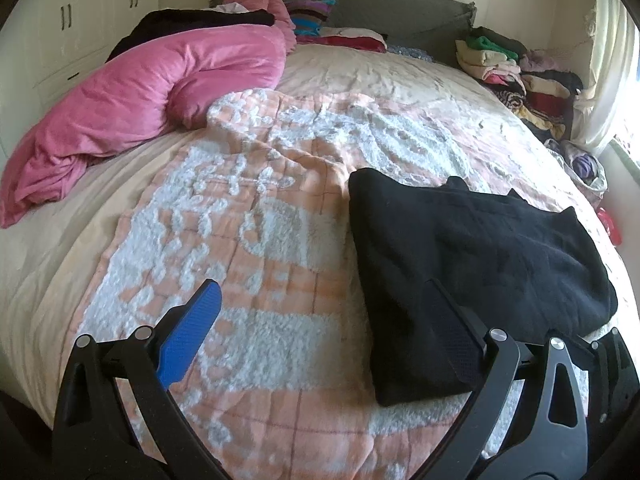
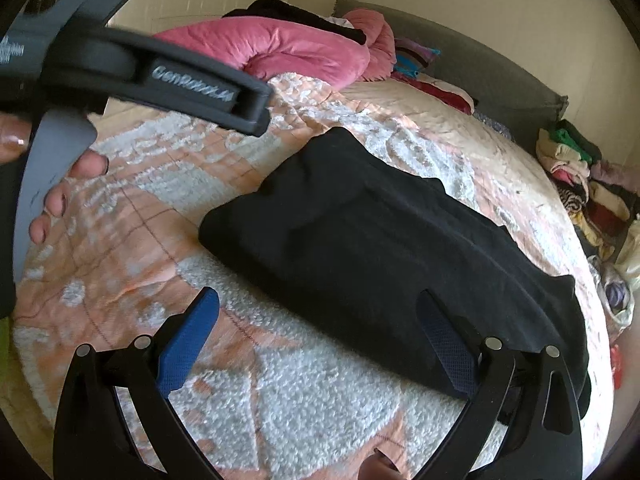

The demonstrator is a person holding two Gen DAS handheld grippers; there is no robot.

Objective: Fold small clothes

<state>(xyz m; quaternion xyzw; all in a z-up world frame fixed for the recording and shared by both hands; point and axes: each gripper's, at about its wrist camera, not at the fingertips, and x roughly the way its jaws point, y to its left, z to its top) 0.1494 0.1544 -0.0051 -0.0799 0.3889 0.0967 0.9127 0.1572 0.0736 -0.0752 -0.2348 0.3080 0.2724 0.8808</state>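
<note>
left wrist view. left gripper [image 1: 324,320]: seen at the bottom of the frame, blue-padded fingers [image 1: 192,332] spread wide, nothing pinched; the right-hand finger is set over the near corner of the black garment [image 1: 472,264]. black garment: folded, laid flat at lower right of the frame on the peach-and-white blanket [image 1: 248,216]. pink duvet [image 1: 140,96]: bunched at upper left. stack of folded clothes [image 1: 516,76]: piled at upper right, near the curtain [image 1: 612,64]. grey headboard [image 1: 380,4]: across the top. white wardrobe [image 1: 76,20]: upper left corner.

right wrist view. right gripper [image 2: 320,328]: at the bottom of the frame, fingers spread wide, empty; the right-hand finger is over the near edge of the black garment [image 2: 368,232]. black garment: at centre, folded, on the blanket [image 2: 280,380]. left gripper's body [image 2: 160,76]: crossing the upper left, held by a hand [image 2: 60,184] at the left edge. pink duvet [image 2: 288,48]: top centre. clothes stack [image 2: 580,176]: right edge.
</note>
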